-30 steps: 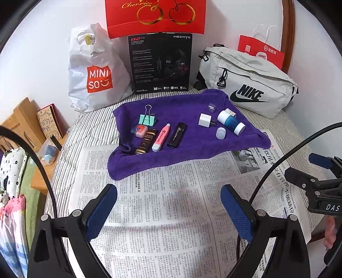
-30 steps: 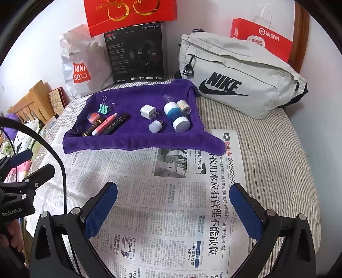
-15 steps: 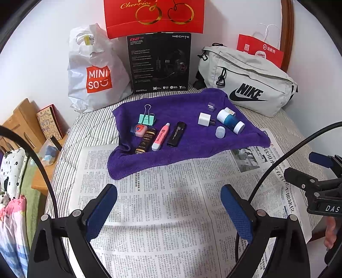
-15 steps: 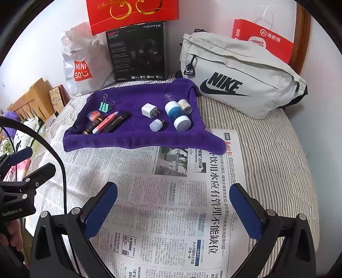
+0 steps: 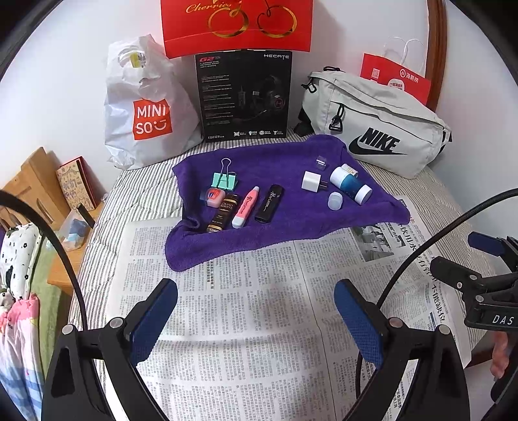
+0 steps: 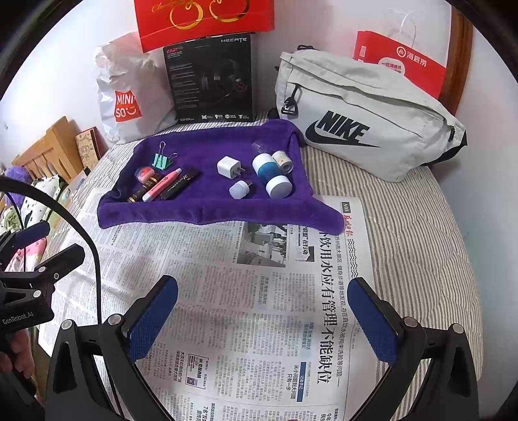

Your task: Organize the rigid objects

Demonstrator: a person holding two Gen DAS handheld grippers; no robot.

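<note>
A purple towel point(image 5: 291, 226) lies on the bed with small items on it: a teal binder clip point(image 5: 225, 178), a small red-lidded jar point(image 5: 212, 196), a brown tube point(image 5: 222, 216), a pink highlighter point(image 5: 245, 207), a black stick point(image 5: 269, 203), a white charger point(image 5: 310, 180), a blue-and-white bottle point(image 5: 350, 187) and a small white cap point(image 5: 335, 200). The same items show in the right wrist view on the towel point(image 6: 200, 210). My left gripper point(image 5: 255, 311) is open and empty over the newspaper point(image 5: 246, 324). My right gripper point(image 6: 263, 311) is open and empty, also over the newspaper point(image 6: 259, 291).
A white Miniso bag point(image 5: 145, 110), a black headset box point(image 5: 244, 97), a red gift bag point(image 5: 236, 22) and a grey Nike bag point(image 5: 375, 126) stand along the wall. A wooden bedside stand point(image 5: 29, 194) is at the left. The bed's right edge is near.
Both views have drifted very slightly; the grippers stay open and empty, and nothing on the towel has moved.
</note>
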